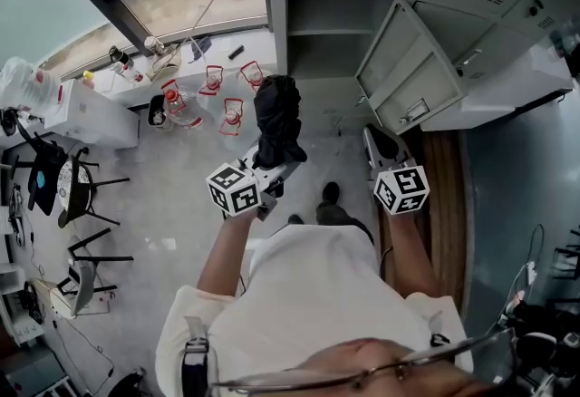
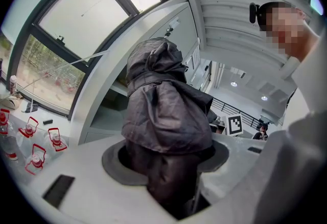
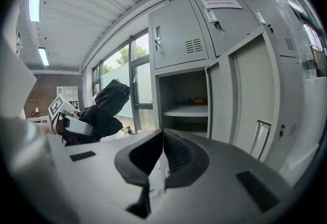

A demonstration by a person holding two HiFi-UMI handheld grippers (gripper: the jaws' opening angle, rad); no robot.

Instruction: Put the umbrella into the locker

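Only in its own view, right claw (image 3: pixel 162 132) pressed together; left claw (image 2: pixel 166 155) tight on umbrella (image 2: pixel 163 100).

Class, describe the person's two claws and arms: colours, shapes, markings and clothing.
Both the left claw and right claw have pale grey bodies with dark grey jaw linings, ribbed on the right. Each carries a white cube printed with black square markers. The person wears a white short-sleeved top.
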